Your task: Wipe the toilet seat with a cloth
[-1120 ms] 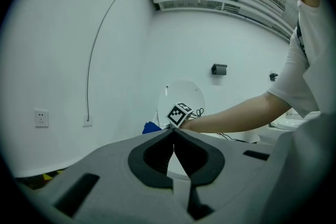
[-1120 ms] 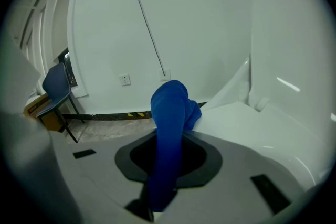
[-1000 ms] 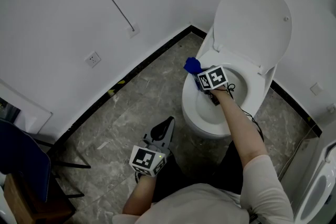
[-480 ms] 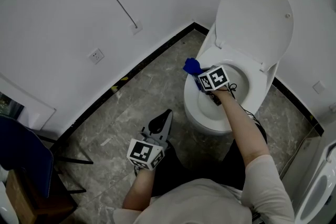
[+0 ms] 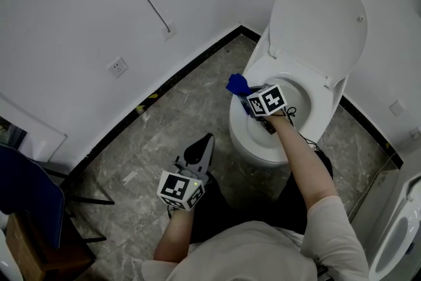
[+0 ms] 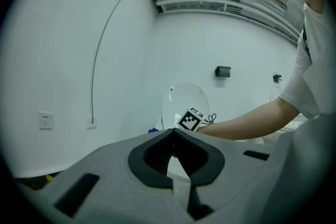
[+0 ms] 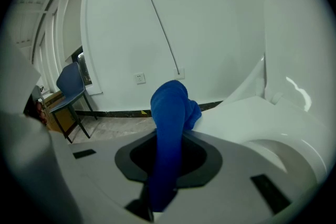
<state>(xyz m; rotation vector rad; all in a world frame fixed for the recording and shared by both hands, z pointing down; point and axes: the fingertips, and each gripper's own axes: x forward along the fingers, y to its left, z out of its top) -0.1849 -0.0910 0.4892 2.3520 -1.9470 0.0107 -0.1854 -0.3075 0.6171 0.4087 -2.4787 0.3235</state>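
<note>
Counting from the head view: two grippers, one cloth, one toilet with a single raised lid [image 5: 317, 15], one chair, one wall socket.

Right of centre, the right gripper [image 5: 248, 99] reaches over the bowl. Its jaws are clamped on the blue cloth [image 5: 237, 83], and the right gripper view shows the cloth running up between the dark pads and bunching past their tips. That bunched end rests on the upper-left part of the toilet seat [image 5: 235, 120], against the white rim. The marker cube covers most of this gripper's body, and the person's forearm [image 5: 296, 154] crosses the bowl from the lower right, hiding the near stretch of the seat.

At lower centre, the left gripper [image 5: 205, 145] hangs over the grey marbled floor [image 5: 151, 135], well apart from the toilet. Its jaws meet at the tips with nothing between them.

On the white wall at upper left, the socket [image 5: 118, 66] sits near a thin line that slants down to a small box [image 5: 170, 29]. A black skirting strip edges the floor. The blue chair [image 5: 26, 197] stands at the lower left, partly cut off. Another white fixture [image 5: 395, 240] shows at the lower right edge.
</note>
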